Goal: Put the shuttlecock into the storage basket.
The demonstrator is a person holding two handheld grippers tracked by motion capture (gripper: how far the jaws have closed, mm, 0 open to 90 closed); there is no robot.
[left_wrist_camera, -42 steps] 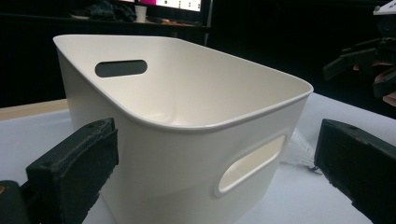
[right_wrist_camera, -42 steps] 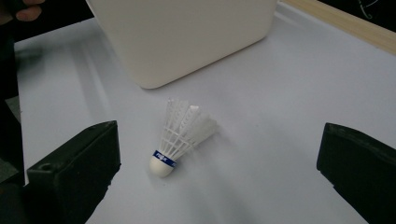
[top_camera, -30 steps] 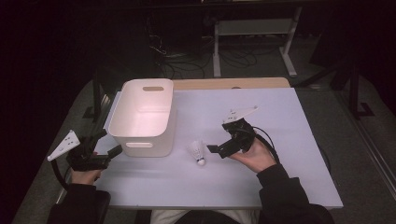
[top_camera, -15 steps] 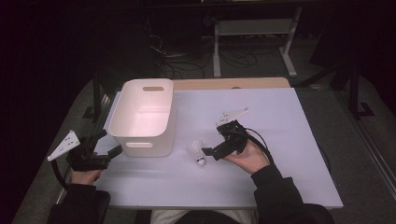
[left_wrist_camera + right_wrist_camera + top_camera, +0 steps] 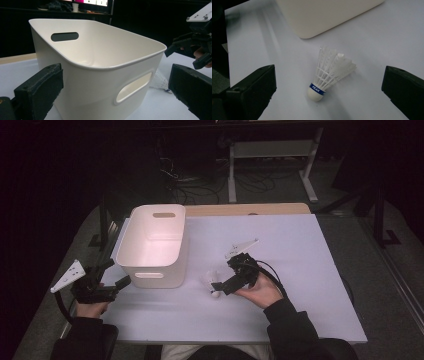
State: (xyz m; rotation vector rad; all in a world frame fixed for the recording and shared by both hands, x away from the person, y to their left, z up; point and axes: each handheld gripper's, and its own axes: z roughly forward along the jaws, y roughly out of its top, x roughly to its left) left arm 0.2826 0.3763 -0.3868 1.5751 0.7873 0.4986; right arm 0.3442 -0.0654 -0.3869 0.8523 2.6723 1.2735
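Leftward since the earlier frame, the right gripper (image 5: pixel 220 287) now has its wide jaws either side of the shuttlecock (image 5: pixel 329 72), which lies untouched on the desk (image 5: pixel 300 250). At near left the left gripper (image 5: pixel 116 276) hovers, jaws wide, facing the white bin (image 5: pixel 152 245) just beyond.

White feathered shuttlecock (image 5: pixel 325 75) with blue band marked PEAK above rounded cork. Lies on its side on pale table (image 5: pixel 300 250), cork toward viewer in right gripper view, feathers pointing toward white bin (image 5: pixel 152 245) just beside it.
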